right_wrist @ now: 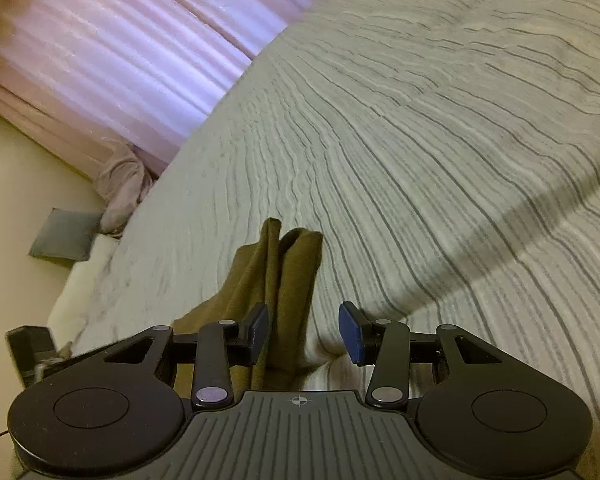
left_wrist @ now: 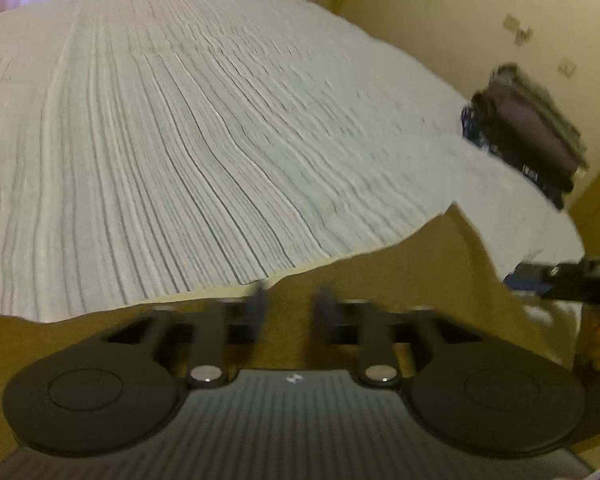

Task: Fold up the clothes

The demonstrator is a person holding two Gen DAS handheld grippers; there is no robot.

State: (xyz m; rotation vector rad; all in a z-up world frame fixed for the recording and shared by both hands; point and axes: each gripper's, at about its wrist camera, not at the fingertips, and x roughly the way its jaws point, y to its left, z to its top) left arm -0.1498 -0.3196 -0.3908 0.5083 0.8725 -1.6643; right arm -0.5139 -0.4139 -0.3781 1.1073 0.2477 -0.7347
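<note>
Both tongs stand spread, pinching nothing: left gripper [left_wrist: 289, 304] over olive garment [left_wrist: 380, 292] spread at six o'clock, right gripper [right_wrist: 304, 332] straddling its bunched edge, seemingly ready to pinch. Folded stack [left_wrist: 532, 128] waits at two o'clock on the bed [left_wrist: 179, 120].

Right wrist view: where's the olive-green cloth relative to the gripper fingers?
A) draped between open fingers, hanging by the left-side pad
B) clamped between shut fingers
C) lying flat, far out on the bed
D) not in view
A: the olive-green cloth hangs in folds between the right gripper fingers, which stand apart, with the cloth beside the left-side pad and a clear gap to the other, over the striped grey bedspread.
</note>
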